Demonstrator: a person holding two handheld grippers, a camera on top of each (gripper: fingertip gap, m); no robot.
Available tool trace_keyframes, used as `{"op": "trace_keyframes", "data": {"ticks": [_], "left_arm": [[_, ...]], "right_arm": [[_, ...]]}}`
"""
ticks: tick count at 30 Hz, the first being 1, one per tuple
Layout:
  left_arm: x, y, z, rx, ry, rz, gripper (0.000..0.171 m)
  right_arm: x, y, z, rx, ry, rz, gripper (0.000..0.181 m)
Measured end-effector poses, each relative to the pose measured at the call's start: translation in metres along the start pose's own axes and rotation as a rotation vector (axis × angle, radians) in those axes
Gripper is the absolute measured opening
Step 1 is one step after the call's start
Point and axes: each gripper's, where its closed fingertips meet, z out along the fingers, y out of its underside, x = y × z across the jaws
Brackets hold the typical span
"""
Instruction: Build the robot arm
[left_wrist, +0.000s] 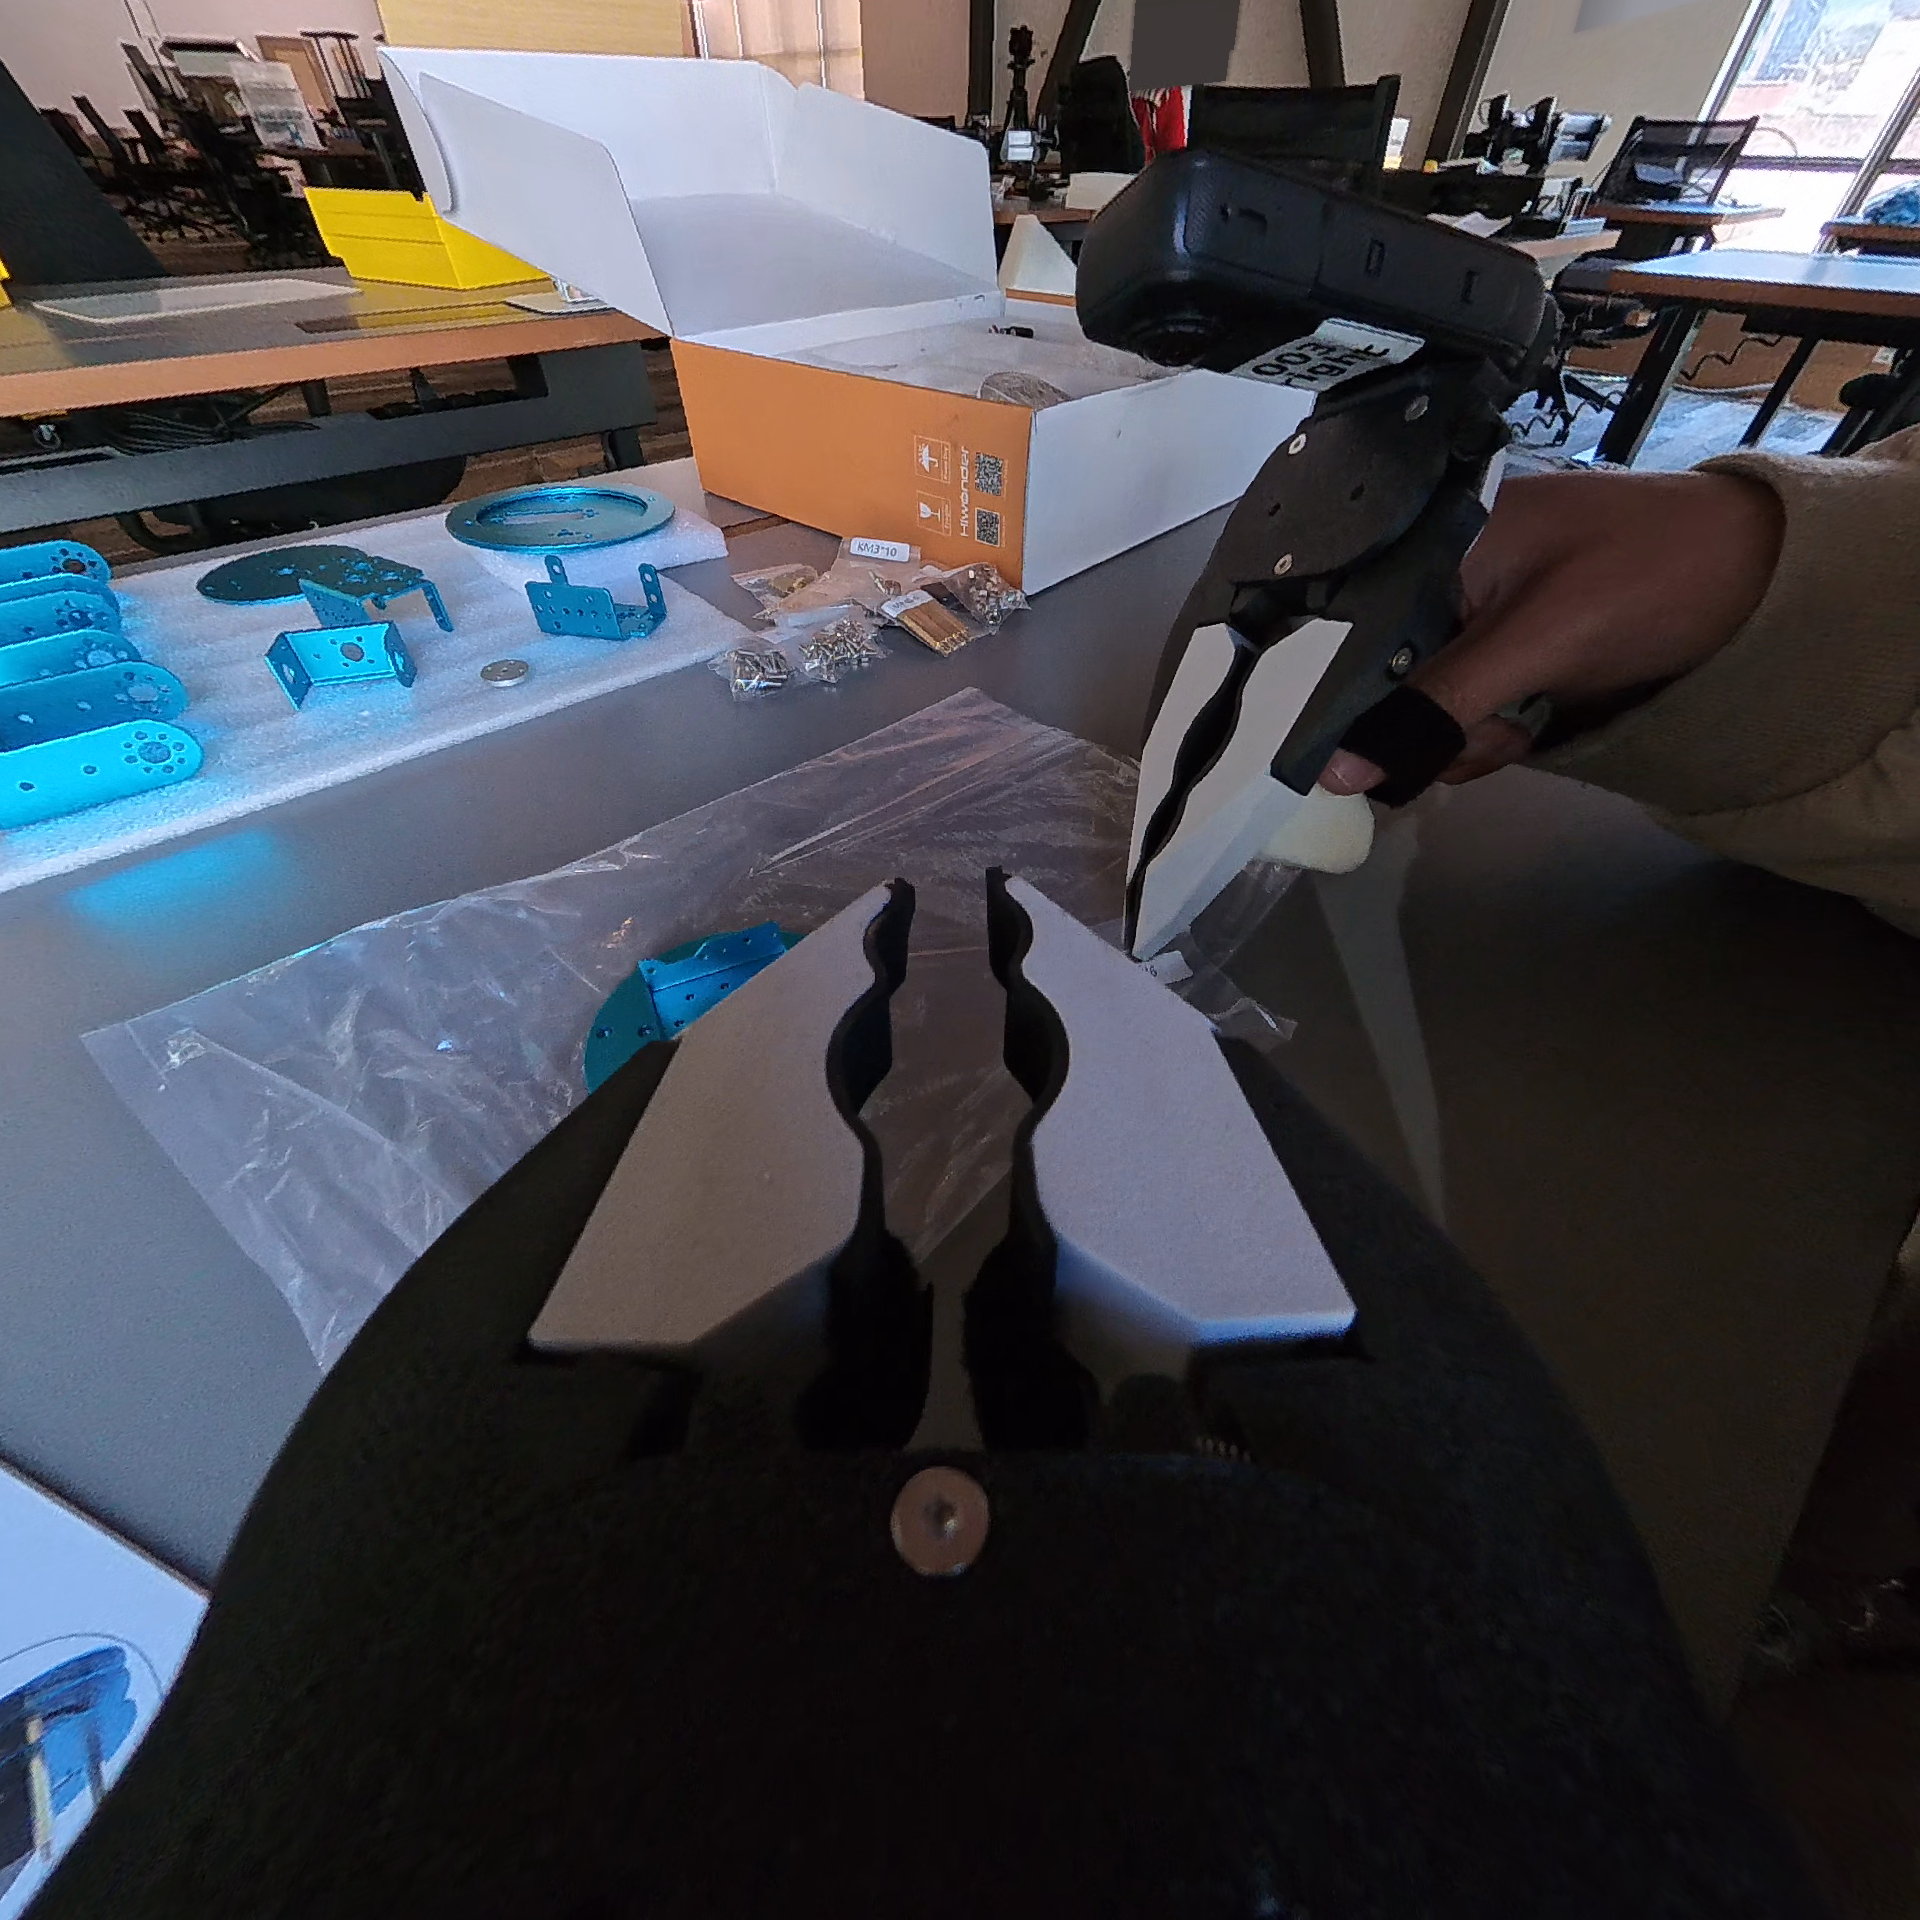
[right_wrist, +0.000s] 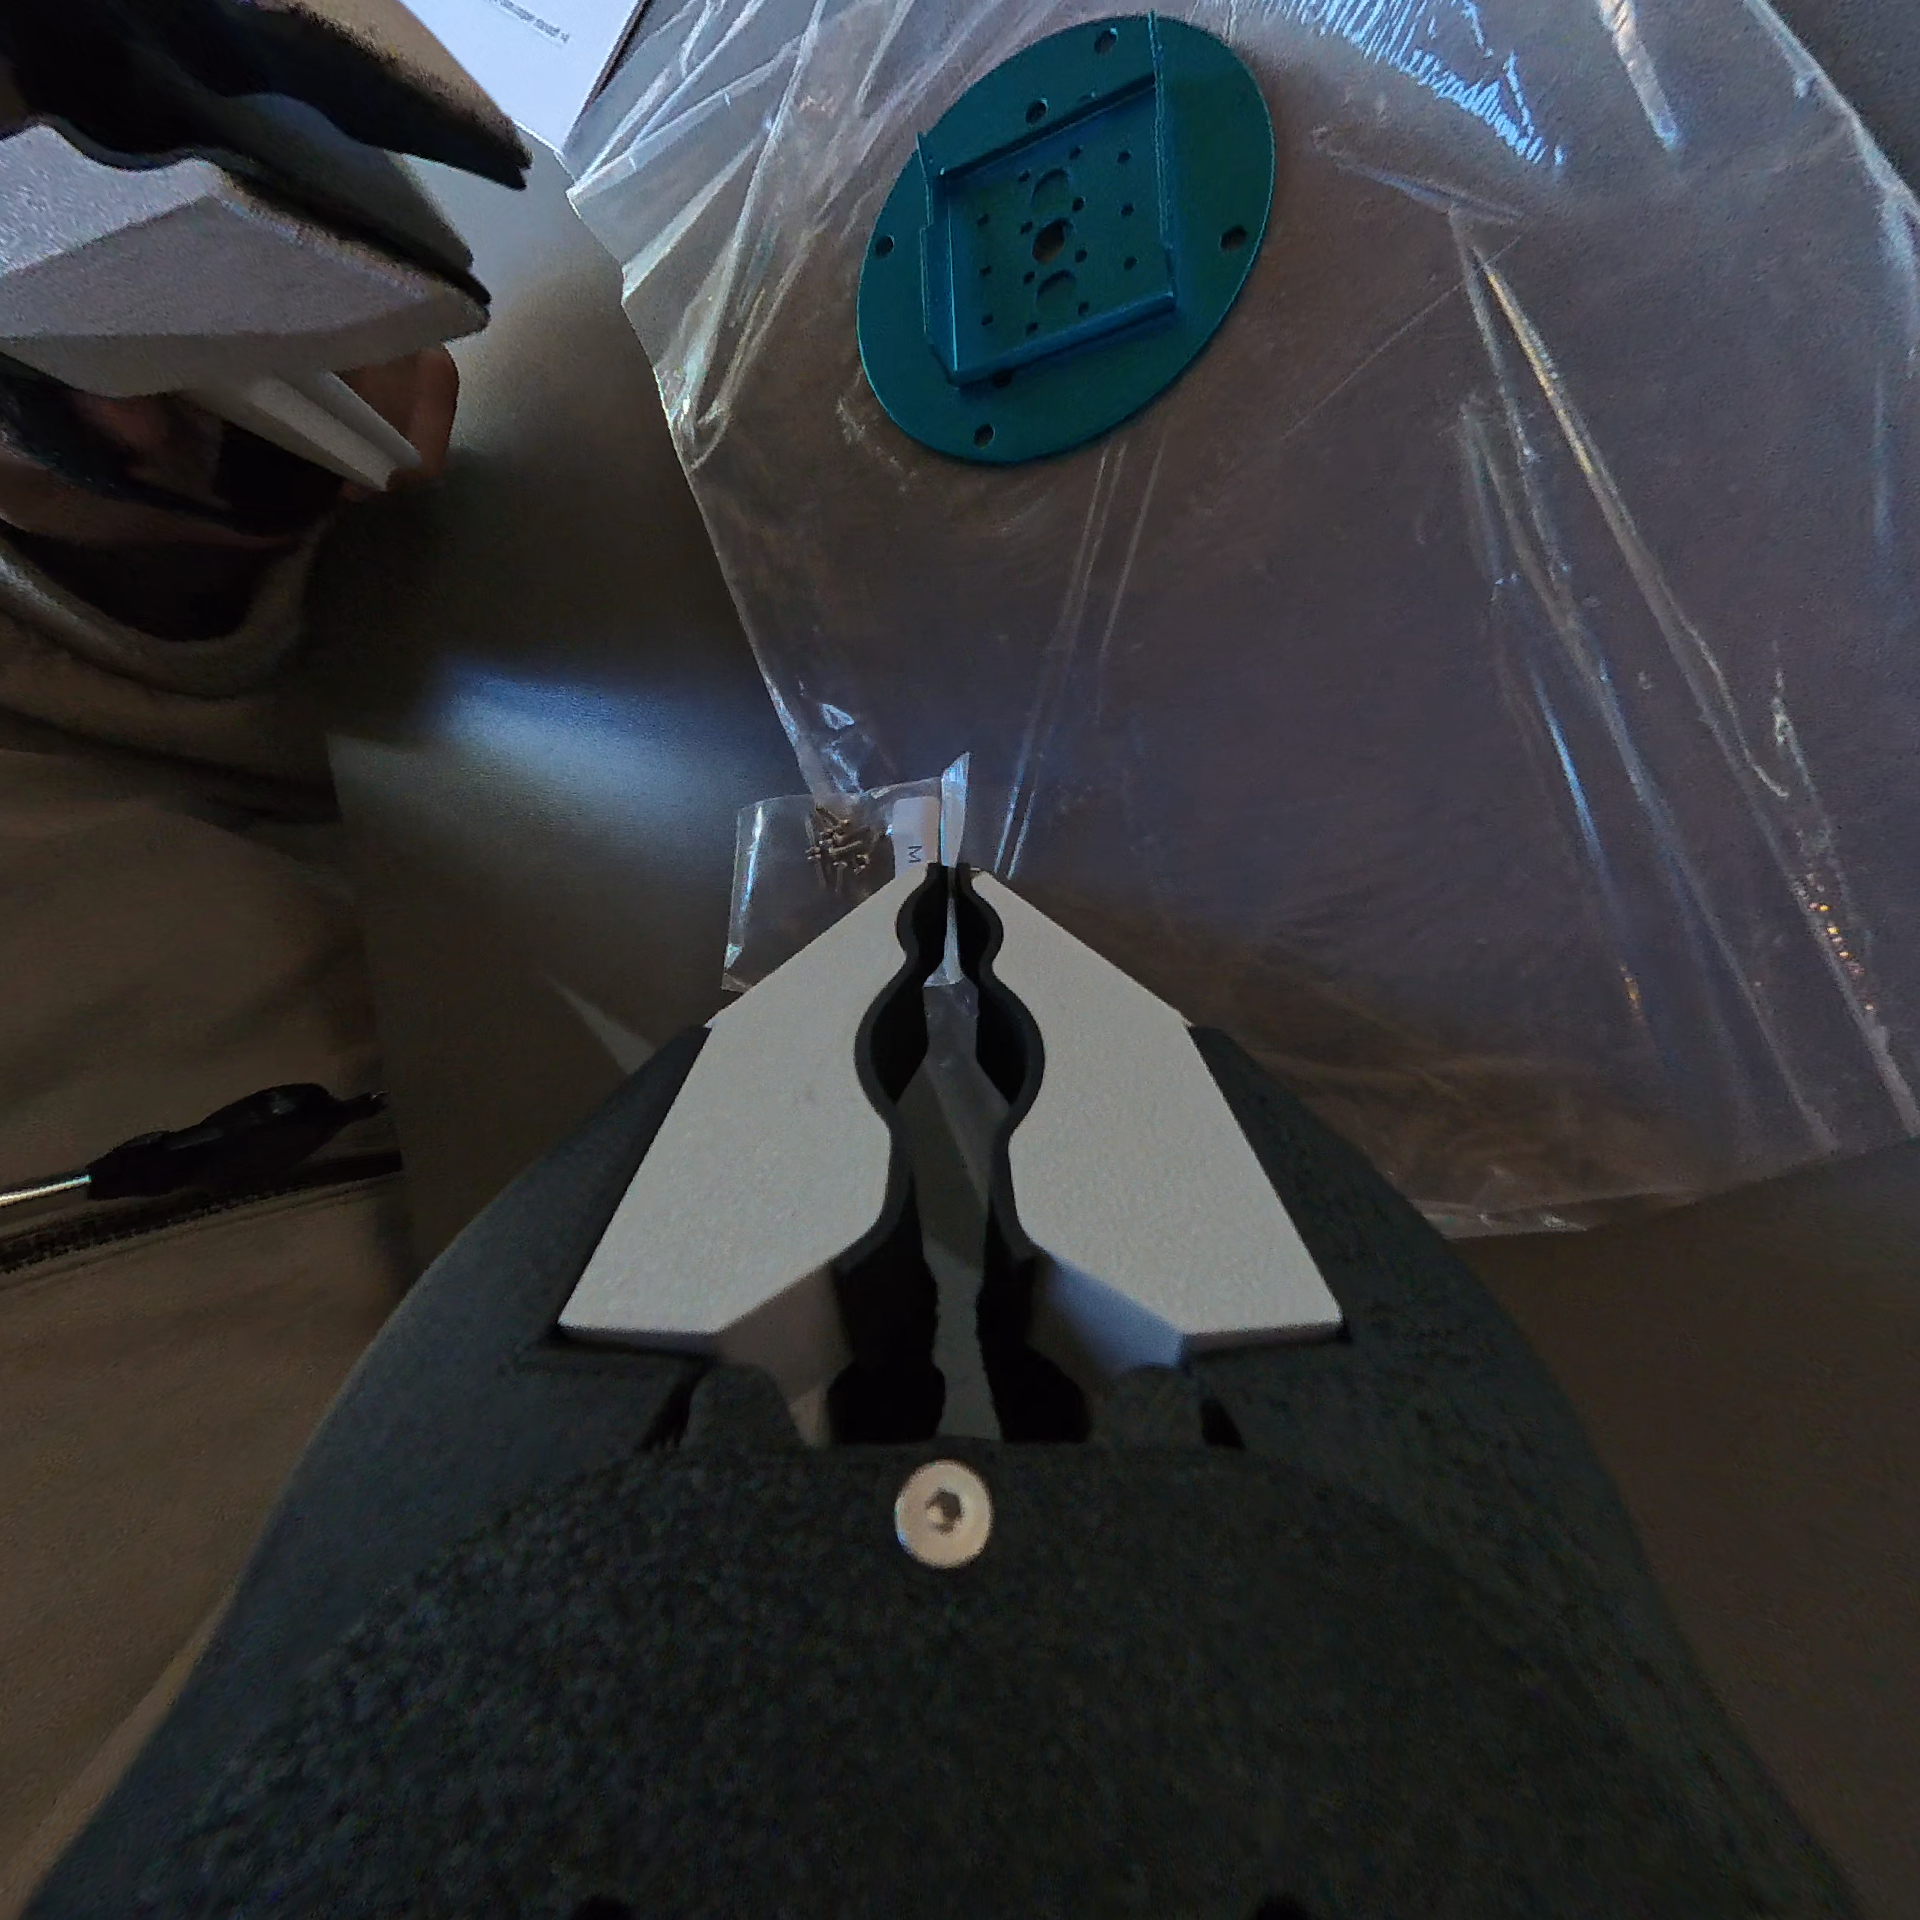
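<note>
**Small screw bag pinched at the edge of the plastic sheet**

The right gripper (right_wrist: 951, 883) is closed on a small clear bag of screws (right_wrist: 831, 842), tips pinching its labelled edge so the screws hang clear to one side. The left gripper (left_wrist: 945, 894) hovers slightly parted and empty above the large plastic bag (left_wrist: 436, 1039), which lies flat on the grey worktop (left_wrist: 1558, 1039) under a blue round plate (right_wrist: 1060, 239) carrying a bracket (right_wrist: 1049, 270).

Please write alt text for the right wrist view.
The right claw is shut on a small clear screw bag on a grey table. Beyond it, a large clear plastic bag holds a blue round plate.
</note>
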Motion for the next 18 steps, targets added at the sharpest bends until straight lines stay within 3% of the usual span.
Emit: {"op": "trace_keyframes", "data": {"ticks": [18], "left_arm": [[-0.009, -0.004, -0.0019, 0.032, -0.038, -0.016, 0.013]], "right_arm": [[-0.0036, -0.002, -0.0054, 0.012, 0.009, -0.029, 0.0]]}}
